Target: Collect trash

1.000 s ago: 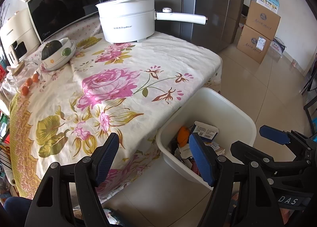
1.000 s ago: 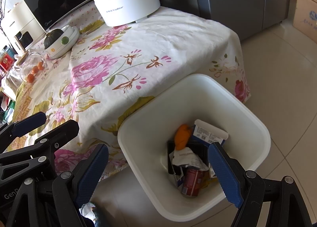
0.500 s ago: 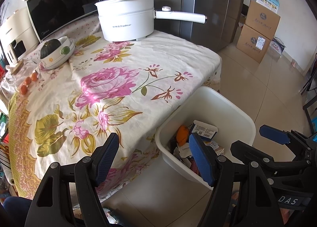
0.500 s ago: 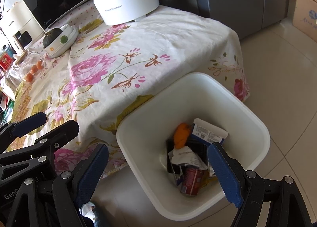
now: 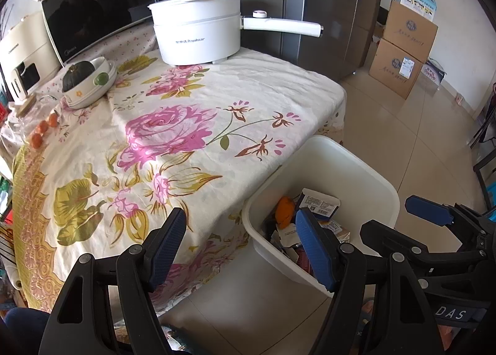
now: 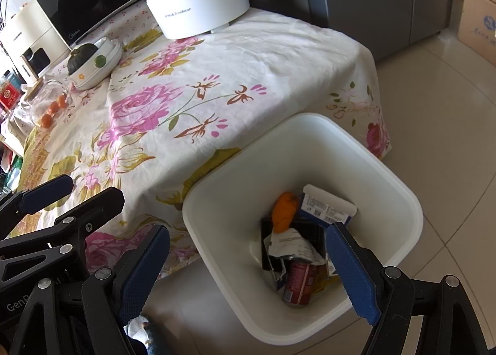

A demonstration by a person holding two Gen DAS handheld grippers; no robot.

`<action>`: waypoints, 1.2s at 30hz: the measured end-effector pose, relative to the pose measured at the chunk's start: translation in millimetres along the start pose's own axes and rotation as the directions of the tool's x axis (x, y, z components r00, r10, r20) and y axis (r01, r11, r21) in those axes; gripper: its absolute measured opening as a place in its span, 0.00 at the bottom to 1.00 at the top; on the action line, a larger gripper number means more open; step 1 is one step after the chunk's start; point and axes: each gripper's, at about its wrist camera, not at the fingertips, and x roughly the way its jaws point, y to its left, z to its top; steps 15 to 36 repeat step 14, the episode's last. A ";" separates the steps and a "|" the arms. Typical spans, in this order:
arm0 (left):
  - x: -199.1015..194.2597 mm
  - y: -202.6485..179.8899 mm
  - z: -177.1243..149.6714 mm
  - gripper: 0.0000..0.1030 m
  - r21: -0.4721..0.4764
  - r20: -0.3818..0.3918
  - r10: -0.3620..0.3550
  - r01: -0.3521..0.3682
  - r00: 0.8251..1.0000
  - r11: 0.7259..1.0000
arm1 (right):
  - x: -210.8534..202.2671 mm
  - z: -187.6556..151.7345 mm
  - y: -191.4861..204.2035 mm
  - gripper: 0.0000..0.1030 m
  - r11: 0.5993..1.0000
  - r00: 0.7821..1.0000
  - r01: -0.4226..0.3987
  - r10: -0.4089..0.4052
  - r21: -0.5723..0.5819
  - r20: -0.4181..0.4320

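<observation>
A white trash bin point(image 6: 400, 190) stands on the floor against the table's front right corner; it also shows in the left wrist view point(image 5: 372, 175). It holds trash: an orange peel point(image 6: 283, 210), a white carton point(image 6: 328, 207), crumpled paper point(image 6: 293, 245) and a red can point(image 6: 299, 282). My right gripper point(image 6: 248, 268) is open and empty above the bin's near side. My left gripper point(image 5: 241, 249) is open and empty above the table's front edge, beside the bin.
The table has a floral cloth point(image 5: 173, 138). On it are a white electric pot point(image 5: 198, 35), a bowl with a dark squash point(image 5: 83, 82), small oranges point(image 5: 43, 128) and a microwave point(image 5: 102, 14). Cardboard boxes point(image 5: 403, 51) stand on the tiled floor.
Both grippers have drifted very slightly back and to the right; the scene has shifted a little left. Both stay open and empty. The bin and trash have not moved.
</observation>
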 end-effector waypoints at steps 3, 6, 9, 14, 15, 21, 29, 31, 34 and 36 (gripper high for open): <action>0.1 0.0 -0.2 0.73 0.000 0.000 0.000 0.000 1.000 1.000 | 0.1 0.6 0.3 0.84 1.000 1.000 -0.001 0.001 0.000 0.000; 0.1 -0.1 -0.3 0.73 0.000 -0.001 0.000 0.000 1.000 1.000 | 0.2 0.7 0.1 0.84 1.000 1.000 -0.001 0.001 0.000 -0.001; 0.0 -0.2 -0.3 0.73 0.000 -0.001 0.000 0.000 1.000 1.000 | 0.3 0.7 0.0 0.84 1.000 1.000 -0.001 0.001 0.000 -0.001; 1.5 -0.2 -1.7 0.73 -0.001 -0.005 -0.001 0.001 1.000 1.000 | 0.3 0.8 0.0 0.84 1.000 1.000 -0.001 0.001 -0.001 -0.001; 1.5 -0.2 -1.7 0.73 -0.001 -0.005 -0.001 0.001 1.000 1.000 | 0.3 0.8 0.0 0.84 1.000 1.000 -0.001 0.001 -0.001 -0.001; 1.5 -0.2 -1.7 0.73 -0.001 -0.005 -0.001 0.001 1.000 1.000 | 0.3 0.8 0.0 0.84 1.000 1.000 -0.001 0.001 -0.001 -0.001; 1.5 -0.2 -1.7 0.73 -0.001 -0.005 -0.001 0.001 1.000 1.000 | 0.3 0.8 0.0 0.84 1.000 1.000 -0.001 0.001 -0.001 -0.001; 1.5 -0.2 -1.7 0.73 -0.001 -0.005 -0.001 0.001 1.000 1.000 | 0.3 0.8 0.0 0.84 1.000 1.000 -0.001 0.001 -0.001 -0.001; 1.5 -0.2 -1.7 0.73 -0.001 -0.005 -0.001 0.001 1.000 1.000 | 0.3 0.8 0.0 0.84 1.000 1.000 -0.001 0.001 -0.001 -0.001; 1.5 -0.2 -1.7 0.73 -0.001 -0.005 -0.001 0.001 1.000 1.000 | 0.3 0.8 0.0 0.84 1.000 1.000 -0.001 0.001 -0.001 -0.001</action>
